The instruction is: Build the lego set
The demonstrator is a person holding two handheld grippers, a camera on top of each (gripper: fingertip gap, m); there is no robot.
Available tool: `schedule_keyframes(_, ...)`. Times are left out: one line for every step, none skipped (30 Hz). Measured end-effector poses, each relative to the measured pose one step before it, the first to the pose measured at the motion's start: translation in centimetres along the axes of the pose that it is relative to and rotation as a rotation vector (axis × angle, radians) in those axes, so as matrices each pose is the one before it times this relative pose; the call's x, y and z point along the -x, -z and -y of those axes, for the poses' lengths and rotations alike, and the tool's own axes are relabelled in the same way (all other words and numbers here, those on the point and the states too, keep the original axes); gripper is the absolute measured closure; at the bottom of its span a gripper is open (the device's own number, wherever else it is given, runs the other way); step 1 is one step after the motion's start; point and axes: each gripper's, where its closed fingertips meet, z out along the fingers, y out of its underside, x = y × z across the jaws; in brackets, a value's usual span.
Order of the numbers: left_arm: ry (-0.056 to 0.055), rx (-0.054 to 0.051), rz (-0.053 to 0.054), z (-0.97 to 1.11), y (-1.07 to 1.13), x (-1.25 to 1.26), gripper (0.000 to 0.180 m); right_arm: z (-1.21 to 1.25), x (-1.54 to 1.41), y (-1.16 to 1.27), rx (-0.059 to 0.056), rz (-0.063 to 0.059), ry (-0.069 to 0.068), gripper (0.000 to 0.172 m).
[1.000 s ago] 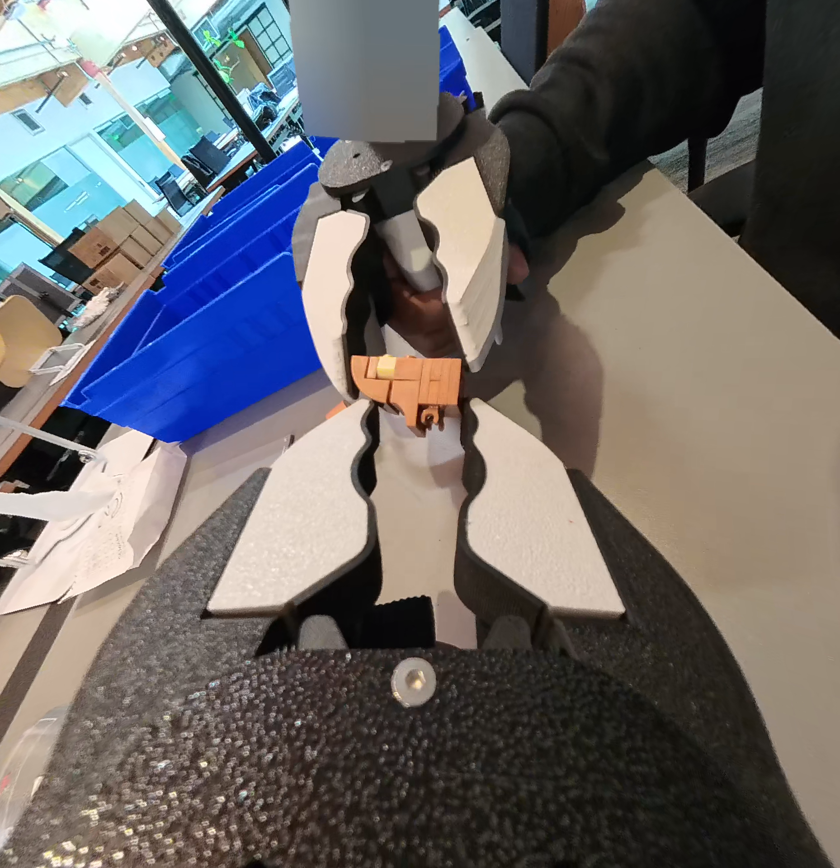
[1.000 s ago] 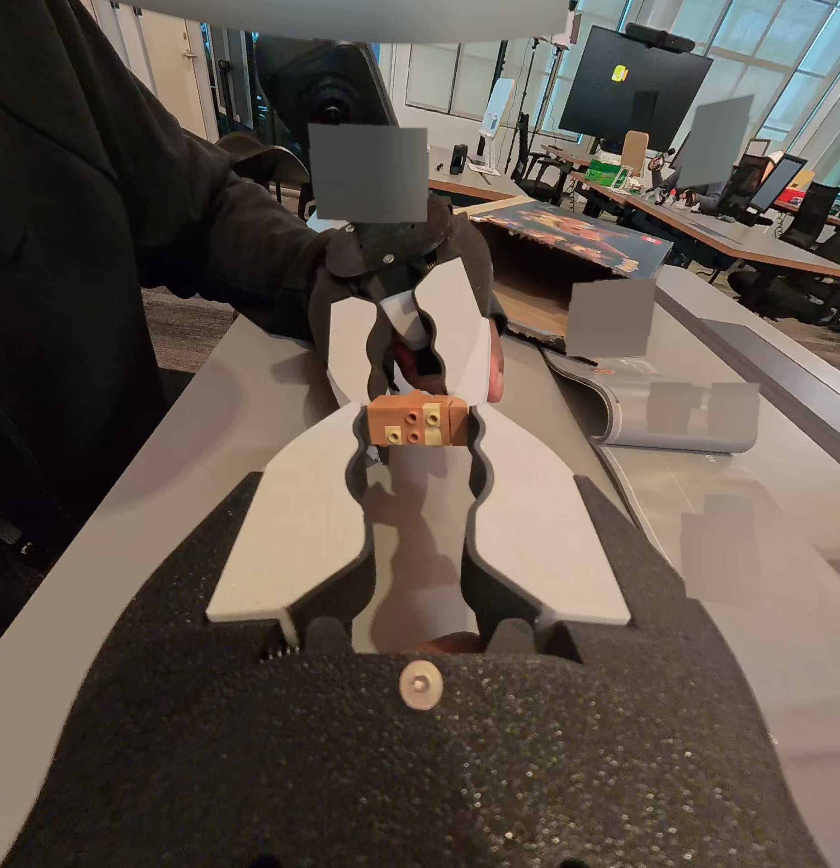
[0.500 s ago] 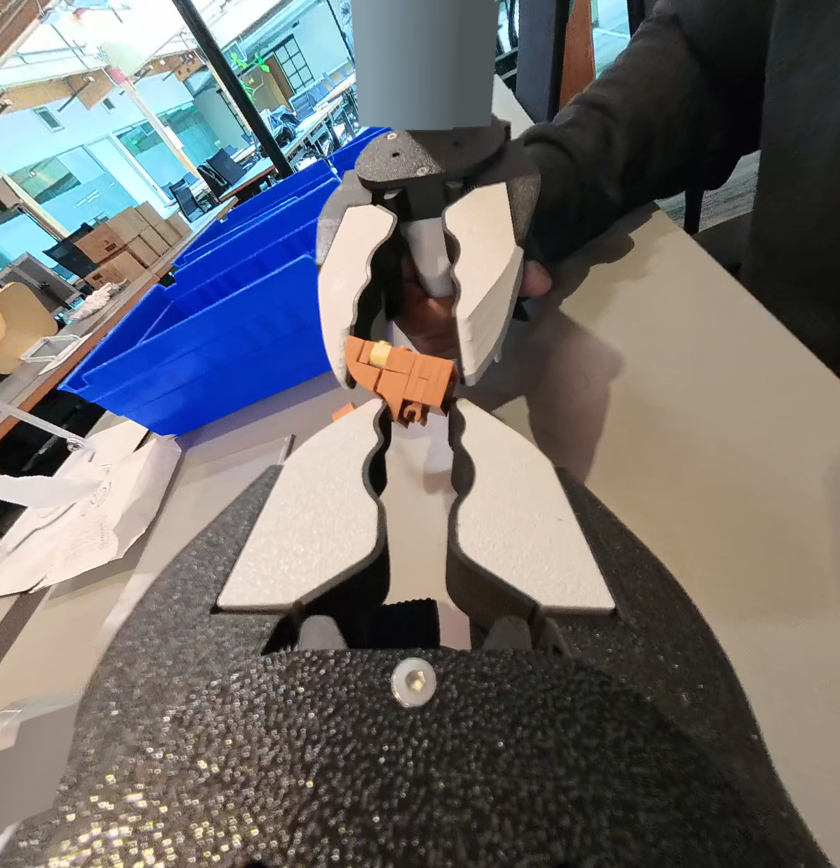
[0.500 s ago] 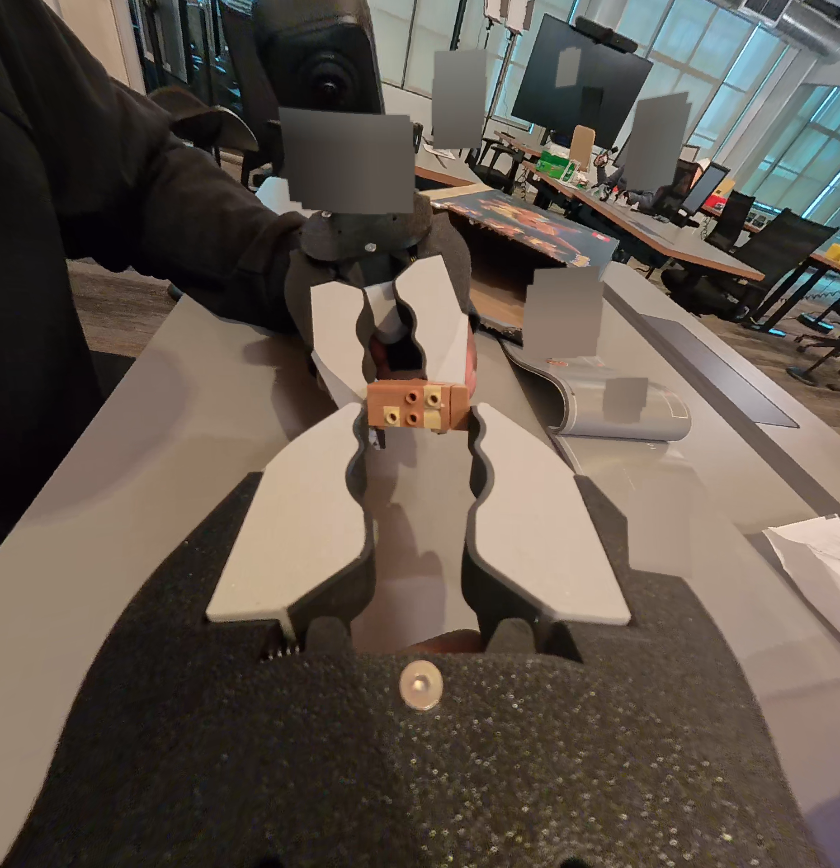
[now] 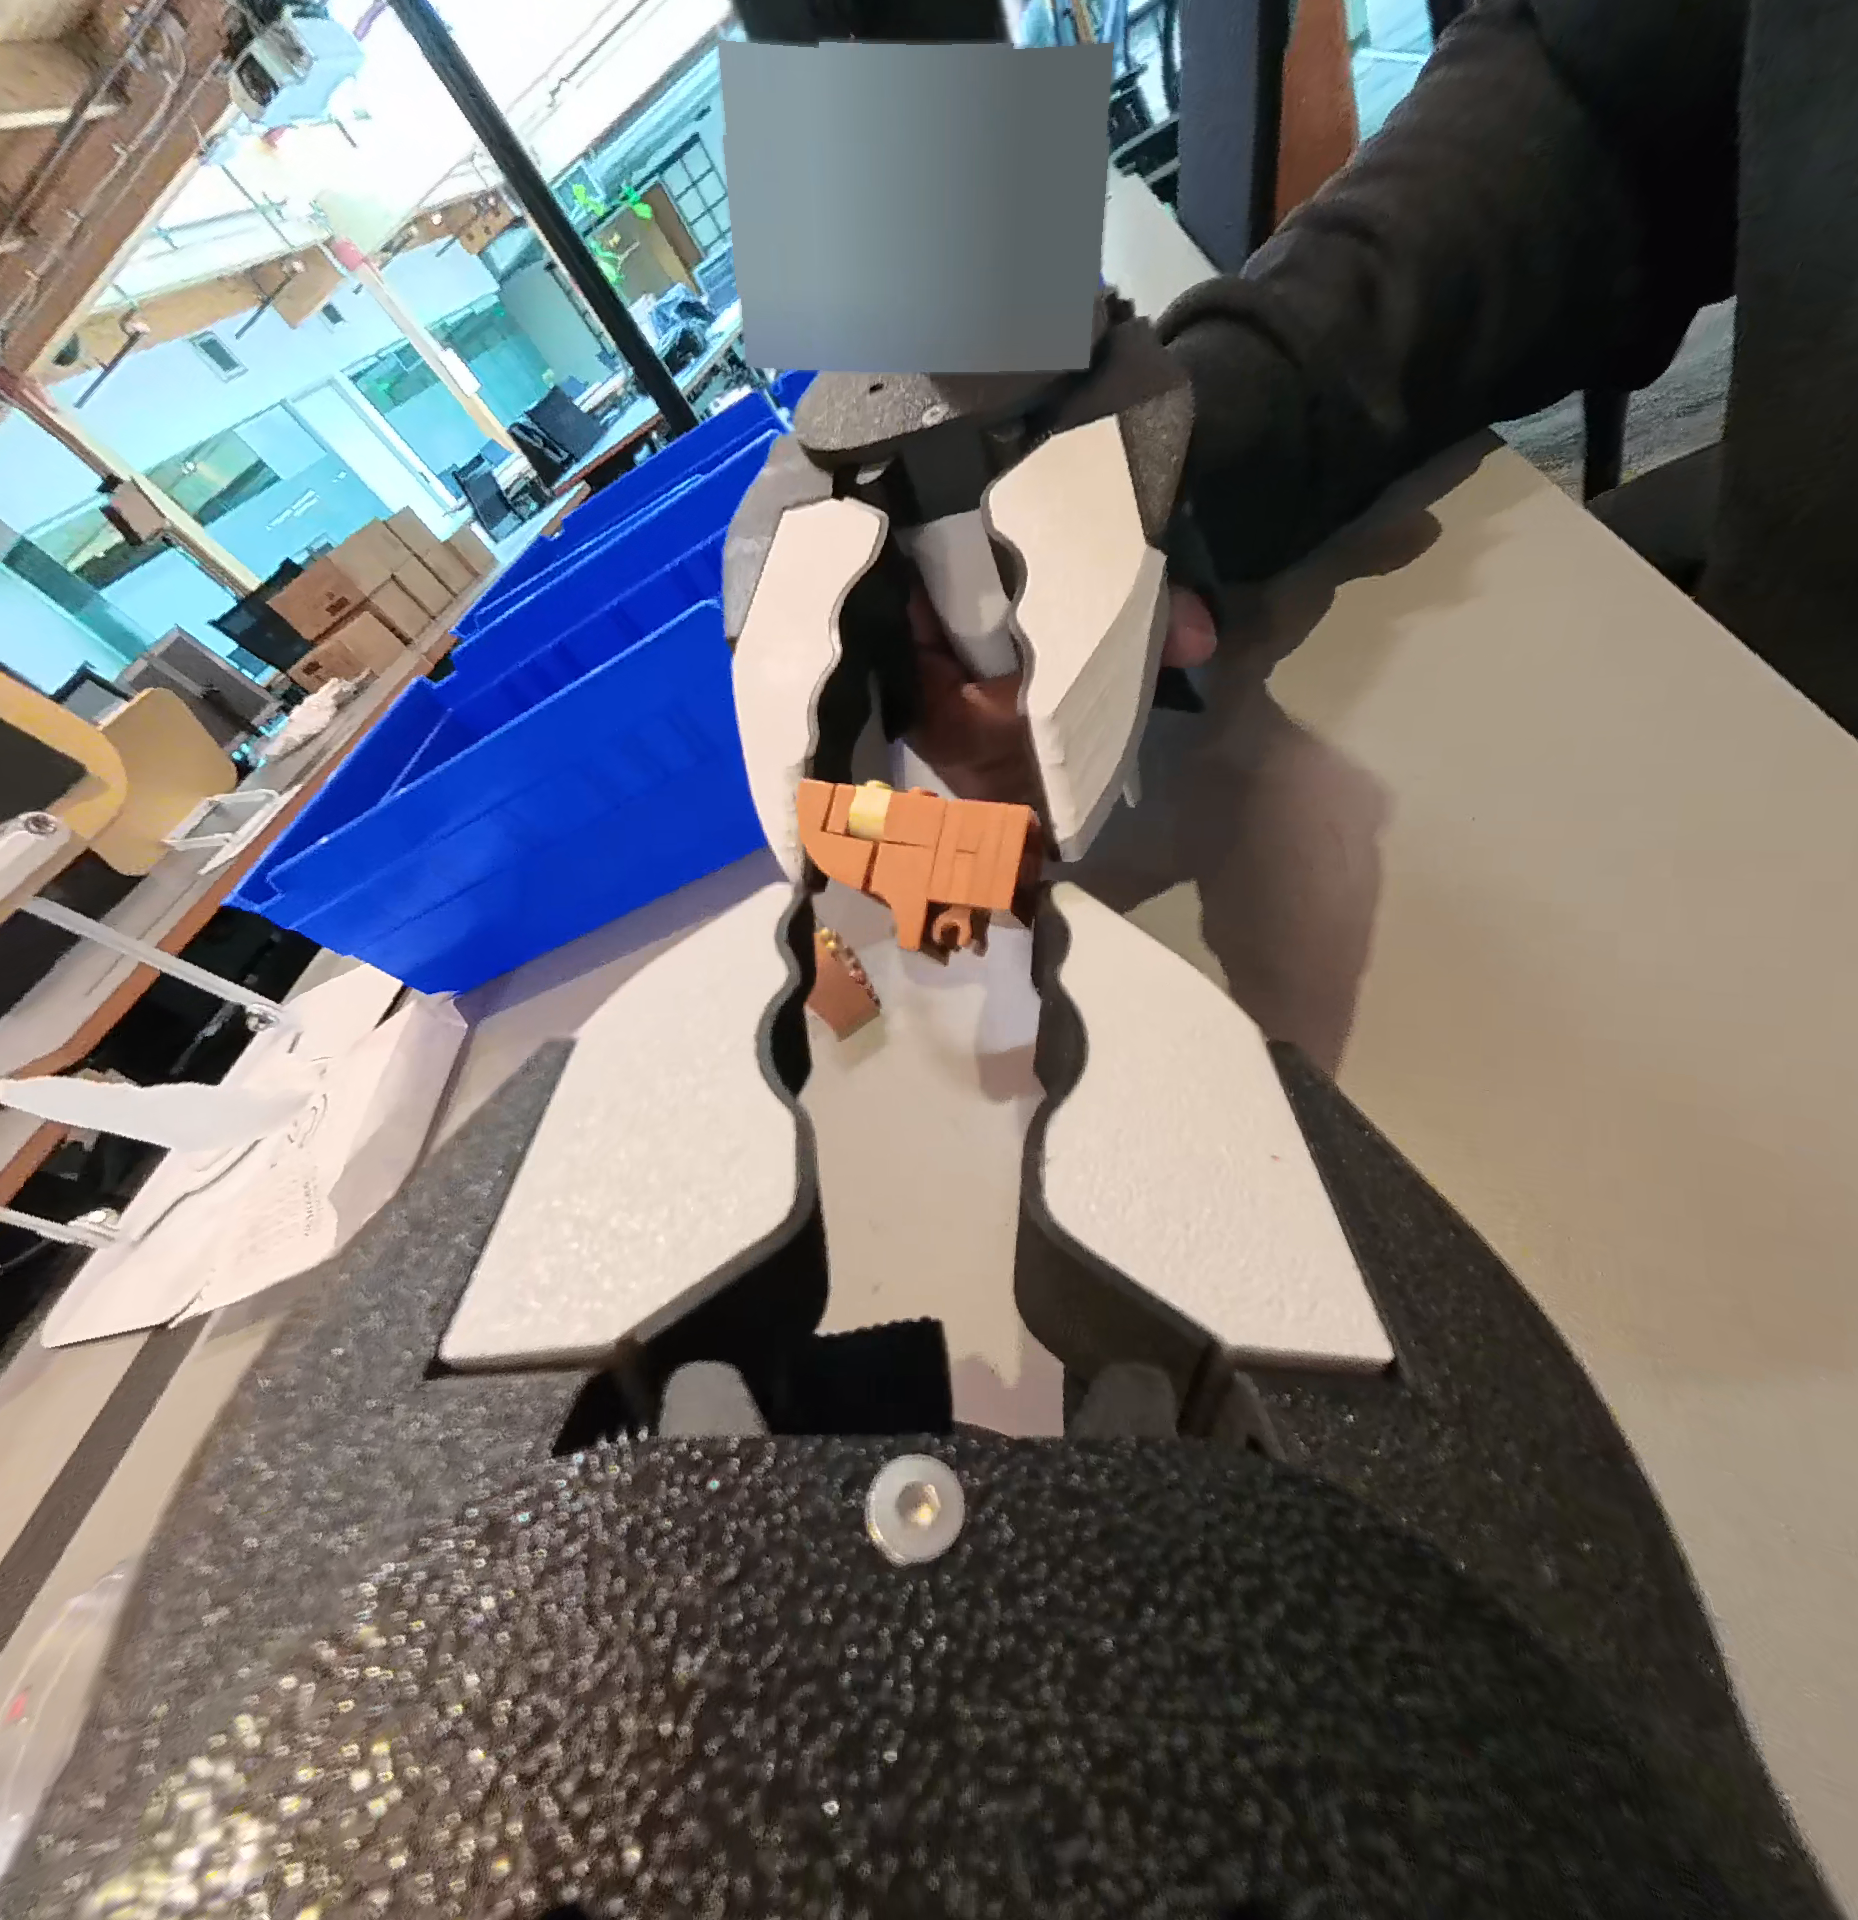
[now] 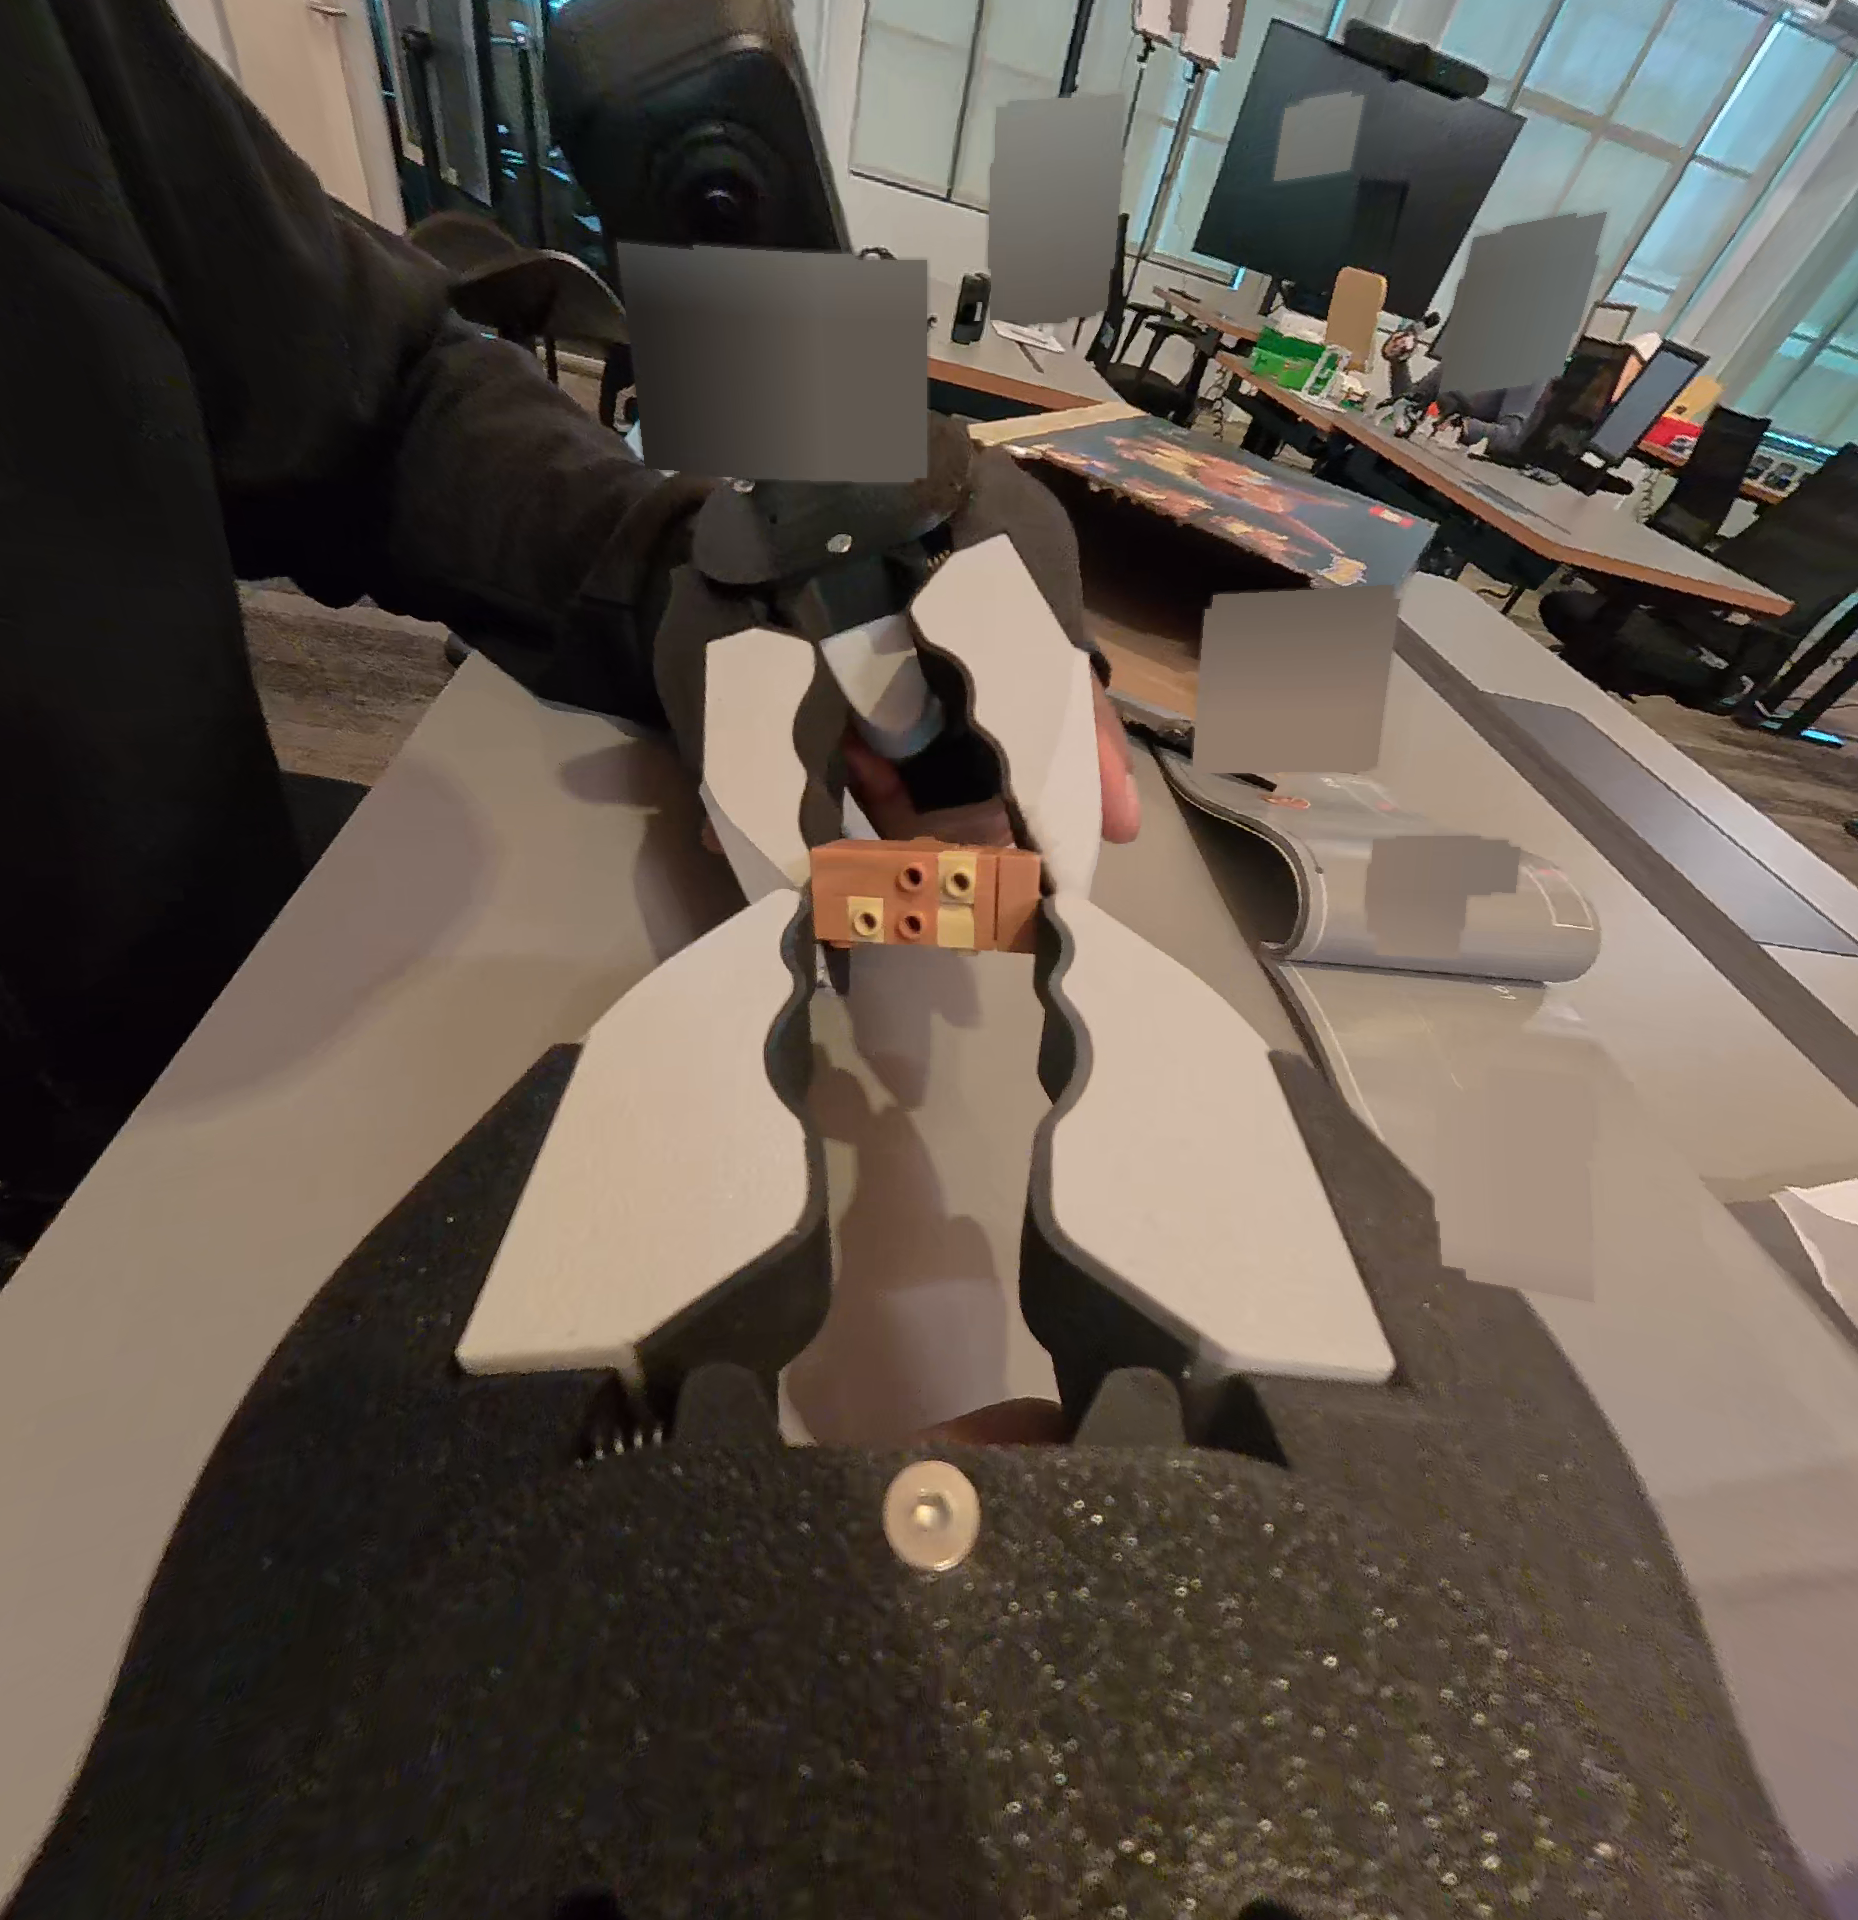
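Left wrist view: the left gripper [image 5: 920, 914] is open, nothing clamped, its tips almost nose to nose with the right gripper [image 6: 920, 925]; the right one is pinching an orange-brown brick build [image 5: 925, 842] with tan bits, both pads tight on its ends, up off the grey table [image 5: 1527, 935]; a small brown piece [image 5: 840, 997] shows loose between the left fingers [image 5: 676, 1143], can't tell if it's on the table; blue bins [image 5: 551, 790] sit off to the left, and a curled booklet [image 6: 1424, 914] in the right wrist view
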Motion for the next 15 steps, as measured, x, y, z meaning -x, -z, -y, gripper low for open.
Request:
schedule_keyframes(-0.0124,-0.001,0.0,0.046,-0.018,-0.111,0.138,-0.009,0.064,-0.015,0.0017,-0.0001,0.0084,0.132)
schedule_keyframes(-0.0133,0.0035,0.0017,-0.033,-0.007,-0.051,0.137,-0.029,0.019,0.006,0.0029,-0.0003,0.0065,0.132)
schedule_keyframes(-0.0096,0.0028,0.0018,-0.032,-0.012,-0.021,0.137,0.002,0.022,0.013,0.0004,0.0026,0.0006,0.132)
schedule_keyframes(-0.0036,0.0,0.0008,0.024,-0.01,-0.019,0.136,0.057,-0.008,0.03,-0.0038,0.0018,-0.0028,0.132)
schedule_keyframes(-0.0011,-0.0033,0.0007,0.07,-0.019,-0.029,0.134,0.104,-0.037,0.045,-0.0066,0.0001,-0.0033,0.132)
schedule_keyframes(-0.0027,-0.0026,0.0036,0.069,-0.012,0.024,0.134,0.045,-0.033,0.029,-0.0033,-0.0007,-0.0015,0.132)
schedule_keyframes(-0.0075,0.0037,0.0074,-0.005,-0.023,0.044,0.134,0.003,-0.053,0.004,0.0002,-0.0042,0.0028,0.132)
schedule_keyframes(-0.013,0.0068,0.0106,-0.045,-0.035,0.085,0.135,-0.002,-0.051,-0.008,0.0009,-0.0061,0.0057,0.132)
schedule_keyframes(-0.015,0.0064,0.0157,-0.034,-0.033,0.141,0.136,-0.011,-0.025,-0.016,0.0023,-0.0053,0.007,0.132)
schedule_keyframes(-0.0133,0.0066,0.0155,-0.038,-0.011,0.144,0.139,-0.027,-0.01,-0.02,0.0034,-0.0052,0.008,0.132)
schedule_keyframes(-0.0103,0.0056,0.0079,-0.032,0.005,0.062,0.14,-0.007,-0.011,-0.03,0.0023,-0.0058,0.0087,0.132)
schedule_keyframes(-0.0069,0.0044,0.0049,-0.024,0.02,0.038,0.14,0.002,-0.024,-0.014,0.0013,-0.0068,0.0086,0.132)
schedule_keyframes(-0.0059,0.0032,0.0058,-0.018,0.053,0.076,0.141,0.043,-0.172,0.011,-0.0018,-0.0159,0.0063,0.132)
schedule_keyframes(-0.0077,-0.0016,-0.0035,0.03,0.076,-0.048,0.15,0.084,-0.174,0.029,-0.0036,-0.0119,0.0052,0.132)
schedule_keyframes(-0.0027,-0.0045,0.0029,0.102,0.034,-0.005,0.152,0.058,0.042,0.028,-0.0024,0.003,0.0014,0.132)
